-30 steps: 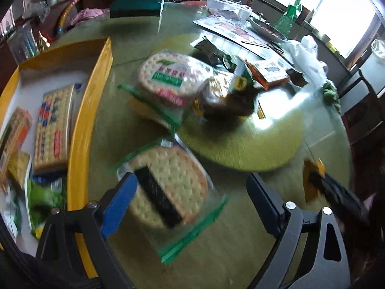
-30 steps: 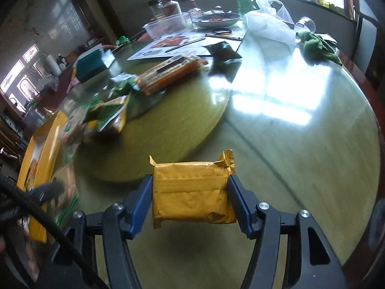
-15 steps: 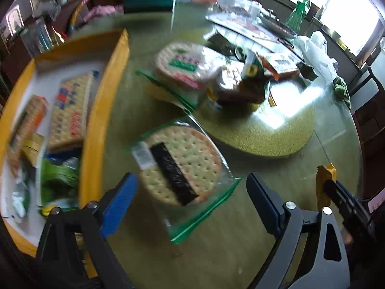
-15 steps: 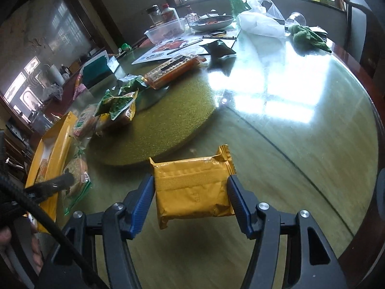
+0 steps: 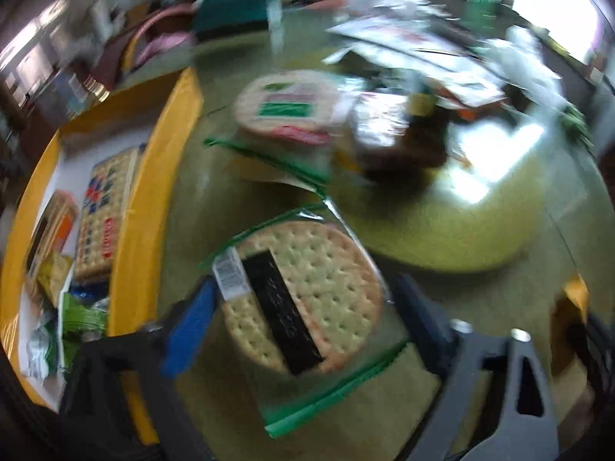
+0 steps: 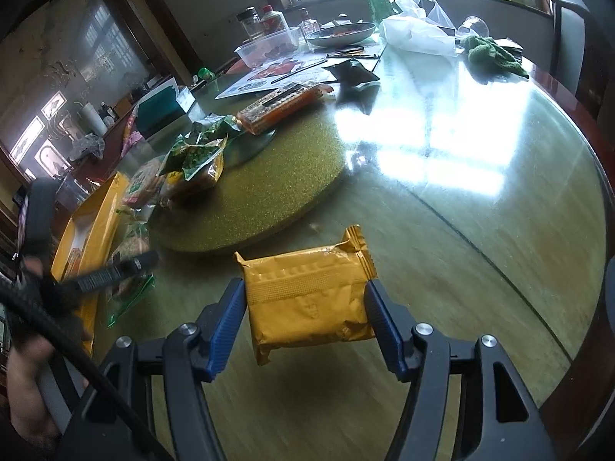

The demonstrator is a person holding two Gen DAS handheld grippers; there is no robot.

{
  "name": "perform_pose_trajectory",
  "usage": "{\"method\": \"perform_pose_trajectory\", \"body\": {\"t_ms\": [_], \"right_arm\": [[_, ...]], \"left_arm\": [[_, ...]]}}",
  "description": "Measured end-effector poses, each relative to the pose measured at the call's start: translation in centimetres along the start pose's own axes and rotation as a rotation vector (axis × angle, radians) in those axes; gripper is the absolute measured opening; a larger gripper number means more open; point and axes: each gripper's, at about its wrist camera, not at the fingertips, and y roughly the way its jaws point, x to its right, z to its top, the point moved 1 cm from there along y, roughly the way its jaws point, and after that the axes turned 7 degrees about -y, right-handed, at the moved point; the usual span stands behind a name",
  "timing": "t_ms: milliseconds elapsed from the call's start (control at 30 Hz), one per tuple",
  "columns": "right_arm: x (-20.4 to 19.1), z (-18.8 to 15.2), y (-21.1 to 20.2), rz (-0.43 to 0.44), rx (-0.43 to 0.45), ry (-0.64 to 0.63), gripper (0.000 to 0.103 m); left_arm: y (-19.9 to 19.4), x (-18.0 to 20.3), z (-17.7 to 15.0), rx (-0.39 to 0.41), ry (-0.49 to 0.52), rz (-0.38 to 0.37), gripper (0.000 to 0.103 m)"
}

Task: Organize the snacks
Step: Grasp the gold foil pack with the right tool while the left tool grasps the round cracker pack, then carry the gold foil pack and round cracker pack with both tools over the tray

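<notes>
Presently catalogued, round glass-topped table (image 6: 480,230), snacks in sorting.

Left gripper (image 5: 303,315): jaws spread wide and just been closing, round cracker pack (image 5: 303,296) lying on the table between them; the view is motion-blurred, so whether the blue pad (image 5: 188,330) touches the wrapper cannot be told. The right finger (image 5: 419,319) stands just beside the pack's edge. The pack's clear bag has a green seal strip (image 5: 338,392) and a black label band.

Yellow tray (image 5: 146,230): left of the pack, near edge cut off by the frame. It holds a square cracker pack (image 5: 102,215), an orange packet (image 5: 50,230) and green wrappers (image 5: 77,319), the last hard to make out.

Second round cracker pack (image 5: 288,111): farther back, blurred, touching a dark heap of snacks (image 5: 399,134) on the green turntable (image 6: 276,192).

Right gripper (image 6: 305,303): pinching a yellow foil packet (image 6: 307,299) by its two sides, clear above the table; its jaws have just been opening slightly, with the packet between them.

Far clutter: orange carton (image 6: 284,105), green pea bags (image 6: 200,157), white plastic bag (image 6: 415,34), green cloth (image 6: 492,53). Print unreadable.
</notes>
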Motion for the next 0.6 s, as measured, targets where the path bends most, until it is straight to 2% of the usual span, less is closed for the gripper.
{"method": "perform_pose_trajectory", "body": {"t_ms": [100, 200, 233, 367, 500, 600], "right_arm": [[0.0, 0.1, 0.1, 0.006, -0.007, -0.005, 0.065], [0.2, 0.1, -0.1, 0.02, -0.014, 0.015, 0.066], [0.3, 0.0, -0.2, 0.032, -0.013, 0.02, 0.067], [0.0, -0.1, 0.1, 0.034, -0.025, 0.021, 0.074], [-0.7, 0.6, 0.7, -0.006, -0.036, 0.02, 0.075], [-1.0, 1.0, 1.1, -0.026, -0.04, 0.035, 0.076]], "left_arm": [[-1.3, 0.5, -1.7, 0.046, 0.069, -0.036, 0.078], [-2.3, 0.8, -3.4, 0.063, 0.136, -0.116, 0.077], [-2.8, 0.7, -4.3, 0.065, 0.162, -0.164, 0.077], [-3.9, 0.9, -6.3, 0.077, 0.241, -0.175, 0.079], [-3.7, 0.2, -6.0, 0.042, 0.184, -0.192, 0.087], [-3.4, 0.0, -5.6, 0.045, 0.159, -0.204, 0.088]]}}
